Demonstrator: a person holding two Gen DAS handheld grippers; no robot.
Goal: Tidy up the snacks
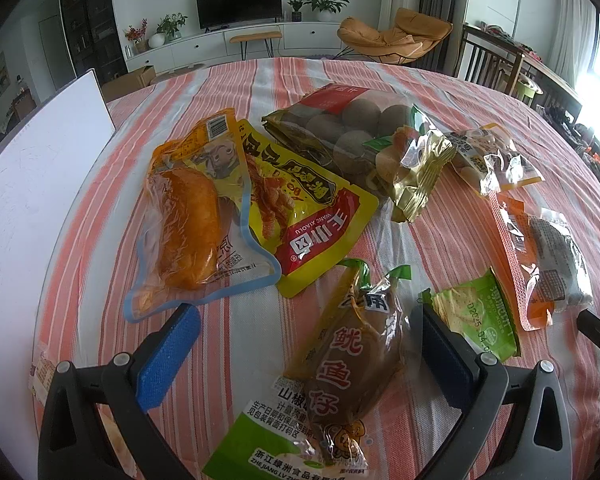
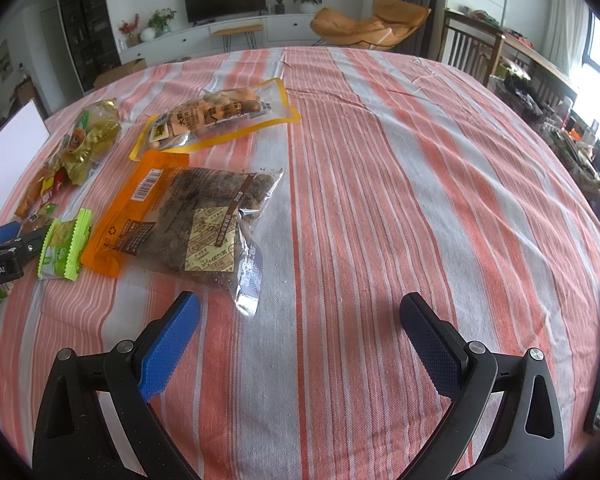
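Between the spread blue pads of the left hand-held gripper (image 1: 300,356) lies a brown squid snack packet (image 1: 340,364) with a green end, flat on the striped surface (image 1: 236,332); the jaws are released and grasp nothing, and whether either pad touches the packet cannot be told. Just beside the right pad sits a small green cracker packet (image 1: 476,320). Farther from the camera, an orange chicken pouch (image 1: 192,220) overlaps a yellow and red pouch (image 1: 300,208), and behind these rests a bag of round brown balls (image 1: 340,128) with a gold-foil packet (image 1: 416,172) against it. Toward the right edge lie an orange-trimmed clear pouch (image 1: 496,156) and a dark cake pouch (image 1: 548,264) (its orange strip faces the camera). A white board (image 1: 40,184) stands along the left edge.

The right hand-held gripper (image 2: 300,344) is likewise released, hovering over bare cloth near the middle of the surface, with the dark cake pouch (image 2: 204,228) just ahead of its left pad.
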